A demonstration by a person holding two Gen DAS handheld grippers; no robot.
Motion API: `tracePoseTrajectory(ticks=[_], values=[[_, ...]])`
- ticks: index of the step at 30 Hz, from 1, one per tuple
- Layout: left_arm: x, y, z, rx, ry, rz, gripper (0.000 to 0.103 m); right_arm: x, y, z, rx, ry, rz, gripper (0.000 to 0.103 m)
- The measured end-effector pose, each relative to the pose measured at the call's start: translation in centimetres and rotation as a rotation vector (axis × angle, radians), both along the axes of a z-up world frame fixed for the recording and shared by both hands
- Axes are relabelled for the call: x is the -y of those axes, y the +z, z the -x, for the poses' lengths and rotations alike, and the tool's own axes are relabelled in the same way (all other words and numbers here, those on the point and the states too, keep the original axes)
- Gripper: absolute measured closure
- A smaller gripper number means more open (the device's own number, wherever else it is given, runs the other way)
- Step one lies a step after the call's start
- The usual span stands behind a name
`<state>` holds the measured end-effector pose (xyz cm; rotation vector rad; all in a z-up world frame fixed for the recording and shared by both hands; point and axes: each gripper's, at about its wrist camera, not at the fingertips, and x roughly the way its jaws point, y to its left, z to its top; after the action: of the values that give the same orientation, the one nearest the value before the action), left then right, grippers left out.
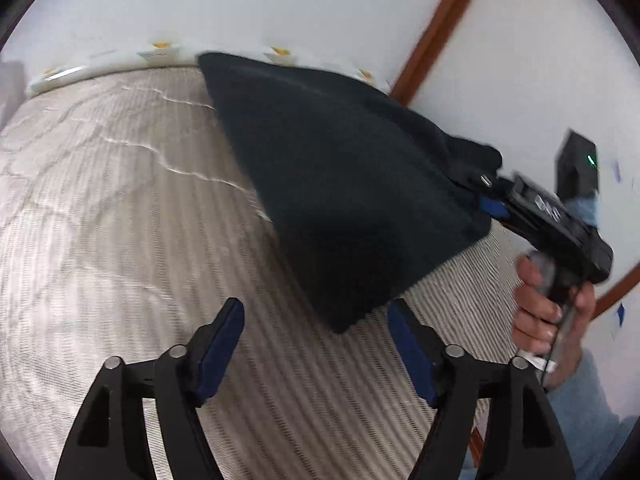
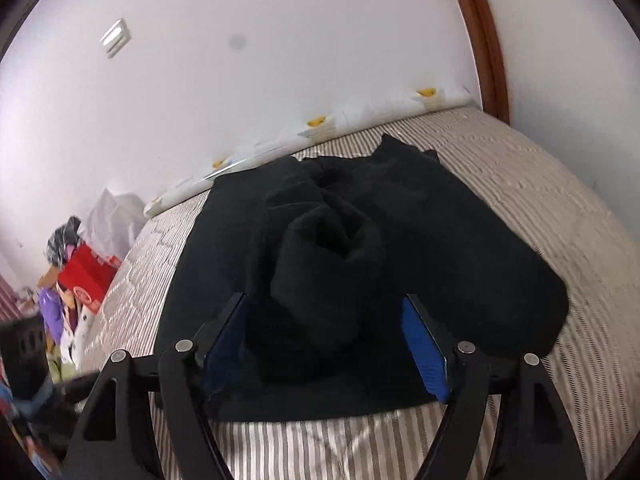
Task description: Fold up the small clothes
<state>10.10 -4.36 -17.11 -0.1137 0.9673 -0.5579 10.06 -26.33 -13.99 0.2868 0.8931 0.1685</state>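
A small black garment (image 1: 344,184) lies on a striped beige bed cover (image 1: 120,220). In the left wrist view my left gripper (image 1: 316,316) is open and empty, its tips just short of the garment's near corner. My right gripper (image 1: 486,196) reaches in from the right, with the cloth draped over its tips. In the right wrist view the right gripper (image 2: 324,312) stands wide open, its blue pads (image 2: 424,344) on either side of a raised bunched fold of the garment (image 2: 328,264). The pads do not press the cloth.
A white wall and a brown door frame (image 1: 436,28) stand behind the bed. A white patterned strip (image 2: 320,128) runs along the bed's far edge. A pile of clutter with a red box (image 2: 86,276) lies left of the bed. A black device (image 1: 576,164) sits at right.
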Motion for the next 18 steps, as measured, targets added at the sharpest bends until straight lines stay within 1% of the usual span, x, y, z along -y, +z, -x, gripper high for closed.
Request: tracePoseTrajectory(ticks=[2,5,6,8,10,11,12,13,15,16,17,18], values=[[1.1,-0.4,-0.4,-0.008,-0.006,-0.024,0.028,0.1,-0.7,-0.9,-0.005,-0.004,-0.029,0.027],[2.6,-0.9,-1.0,0.015,0.012,-0.087,0.027,-0.3,-1.7,-2.4,-0.017,-0.011,-0.051,0.029],[3.0,-1.1,-1.2,0.018,0.017,-0.102,0.027,-0.4,-1.9,-2.9,-0.014,-0.014,-0.056,0.031],[3.7,-1.5,-1.7,0.016,0.035,-0.126,0.028,-0.8,-2.2,-3.9,-0.011,-0.021,-0.058,0.039],[4.6,-1.6,-2.0,0.039,0.048,-0.165,0.028,-1.5,-2.4,-5.1,-0.021,-0.014,-0.042,0.062],[5.0,-1.7,-2.0,0.043,0.047,-0.185,0.028,-1.7,-2.3,-5.5,-0.017,-0.009,-0.027,0.07],[5.4,-1.8,-2.1,0.055,0.047,-0.211,0.028,-1.9,-1.8,-5.8,0.002,0.006,0.006,0.083],[5.7,-1.8,-2.1,0.065,0.044,-0.234,0.025,-1.9,-1.3,-5.8,0.024,0.02,0.013,0.086],[6.2,-1.9,-2.2,0.072,0.041,-0.257,0.025,-1.2,0.8,-4.9,0.127,0.048,0.048,0.088],[6.3,-1.9,-2.2,0.074,0.038,-0.26,0.025,-0.6,1.5,-4.3,0.172,0.028,0.073,0.088],[6.3,-1.8,-2.3,0.075,0.033,-0.26,0.025,0.5,2.3,-3.7,0.216,-0.015,0.095,0.089],[6.5,-1.8,-2.4,0.073,0.024,-0.25,0.025,1.5,2.7,-3.2,0.241,-0.057,0.106,0.089]])
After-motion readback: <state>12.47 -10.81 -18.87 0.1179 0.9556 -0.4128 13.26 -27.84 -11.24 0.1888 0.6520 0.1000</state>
